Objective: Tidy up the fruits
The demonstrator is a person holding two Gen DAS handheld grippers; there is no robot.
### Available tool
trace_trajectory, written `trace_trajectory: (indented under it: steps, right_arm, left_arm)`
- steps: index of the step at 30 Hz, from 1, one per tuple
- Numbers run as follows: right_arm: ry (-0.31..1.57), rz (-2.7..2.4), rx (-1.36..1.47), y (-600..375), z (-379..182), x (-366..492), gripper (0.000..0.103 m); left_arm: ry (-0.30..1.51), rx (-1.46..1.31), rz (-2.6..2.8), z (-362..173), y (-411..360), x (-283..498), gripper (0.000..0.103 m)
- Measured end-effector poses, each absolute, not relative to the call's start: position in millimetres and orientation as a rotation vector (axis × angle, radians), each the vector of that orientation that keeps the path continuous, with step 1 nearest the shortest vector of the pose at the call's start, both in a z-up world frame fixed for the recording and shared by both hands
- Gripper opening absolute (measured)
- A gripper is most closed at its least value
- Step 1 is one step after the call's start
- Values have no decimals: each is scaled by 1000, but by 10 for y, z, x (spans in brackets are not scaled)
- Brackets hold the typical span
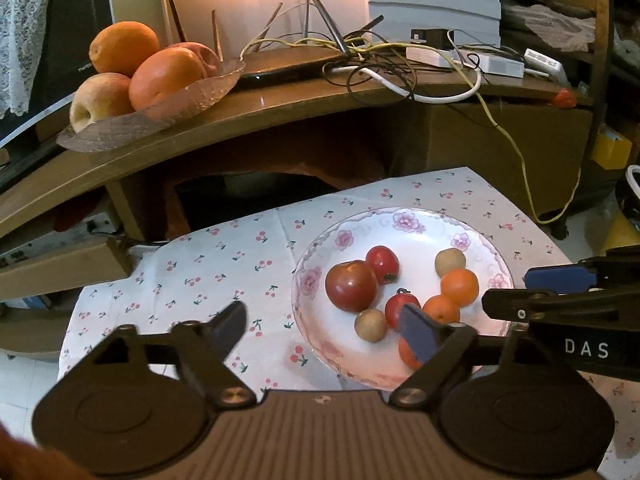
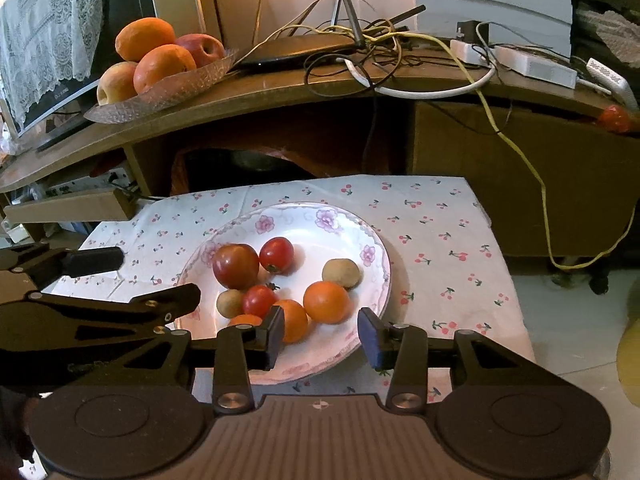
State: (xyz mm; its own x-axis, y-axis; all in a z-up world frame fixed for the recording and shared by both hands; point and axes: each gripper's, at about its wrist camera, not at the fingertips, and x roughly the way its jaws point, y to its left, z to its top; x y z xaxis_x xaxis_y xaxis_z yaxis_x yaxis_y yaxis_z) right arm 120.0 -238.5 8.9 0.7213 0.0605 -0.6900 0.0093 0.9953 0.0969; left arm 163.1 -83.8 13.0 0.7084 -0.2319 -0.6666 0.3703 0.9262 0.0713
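Both sets of tongs are being held open and empty over the near rim of the flowered plate [image 2: 376,248]: the right tongs [image 2: 322,338] with a mandarin [image 2: 326,302] just ahead of the gap, the left tongs [image 1: 324,332] spread wider. Small tomatoes, mandarins and brown fruits are lying on the plate, set on a cherry-print cloth [image 2: 440,220]. Farther back, a glass dish [image 2: 168,92] of oranges and apples is being carried by the wooden table [image 2: 280,88].

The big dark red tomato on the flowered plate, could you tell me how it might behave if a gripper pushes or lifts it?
The tomato looks round and glossy, so it would probably roll and may slip between the pads. Its skin seems thin, so a hard squeeze might bruise it. It touches a smaller tomato, which would likely shift.
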Motion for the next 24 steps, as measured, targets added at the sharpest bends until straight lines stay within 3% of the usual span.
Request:
trace_trajectory:
  steps: [8,24]
  right_arm:
    - [733,16,86,-2353,215,945,43]
    - [699,-12,117,-2161,373,320,45]
  left_arm:
    - [685,207,-319,243,-804,1352,103]
    - [670,168,-278,405,-604,723,103]
